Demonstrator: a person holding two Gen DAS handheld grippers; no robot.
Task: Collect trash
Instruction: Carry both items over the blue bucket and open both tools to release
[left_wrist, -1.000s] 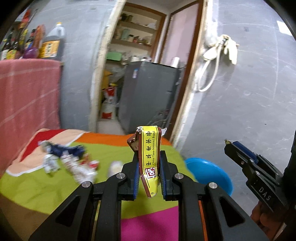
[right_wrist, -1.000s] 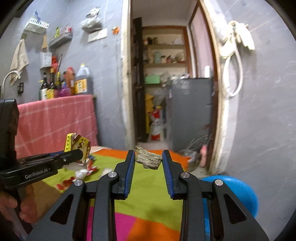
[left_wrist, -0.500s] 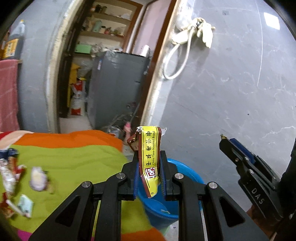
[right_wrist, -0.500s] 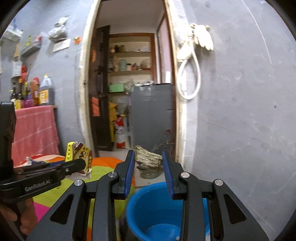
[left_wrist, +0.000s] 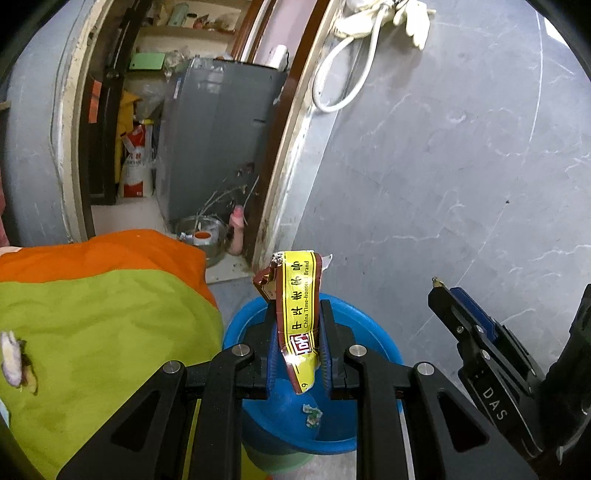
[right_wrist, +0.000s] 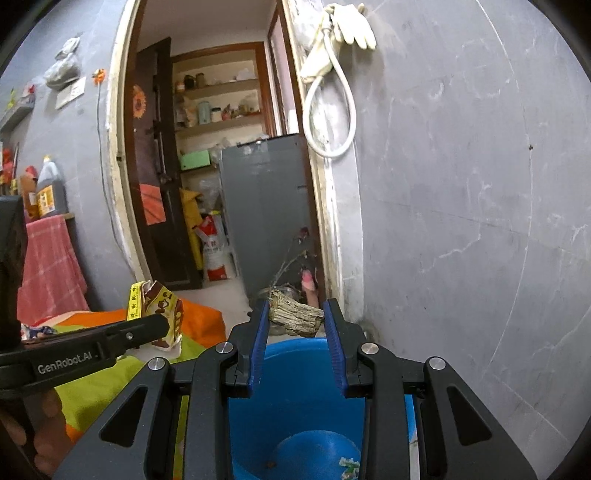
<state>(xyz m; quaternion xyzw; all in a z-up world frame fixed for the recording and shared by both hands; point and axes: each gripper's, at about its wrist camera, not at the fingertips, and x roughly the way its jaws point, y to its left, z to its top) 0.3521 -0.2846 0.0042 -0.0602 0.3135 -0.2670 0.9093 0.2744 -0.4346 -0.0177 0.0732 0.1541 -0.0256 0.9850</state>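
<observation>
The left gripper (left_wrist: 297, 345) is clamped on a yellow-and-brown snack wrapper (left_wrist: 298, 310) that stands upright between its fingers, and the right gripper (right_wrist: 295, 332) pinches a dry, bark-like brown scrap (right_wrist: 294, 320) at its fingertips. Both hang over the blue bucket (right_wrist: 295, 417) on the floor beside the bed edge, so I judge the carrying done for these two pieces and only the drop left. One small crumpled scrap (left_wrist: 311, 414) already lies in the bucket bottom. On the green-and-orange blanket (left_wrist: 110, 325), one whitish bit of litter (left_wrist: 11, 354) shows at the left edge, so at least one more trip looks needed. Count: two grippers, two held pieces, one bucket, one scrap inside, one piece seen on the blanket
</observation>
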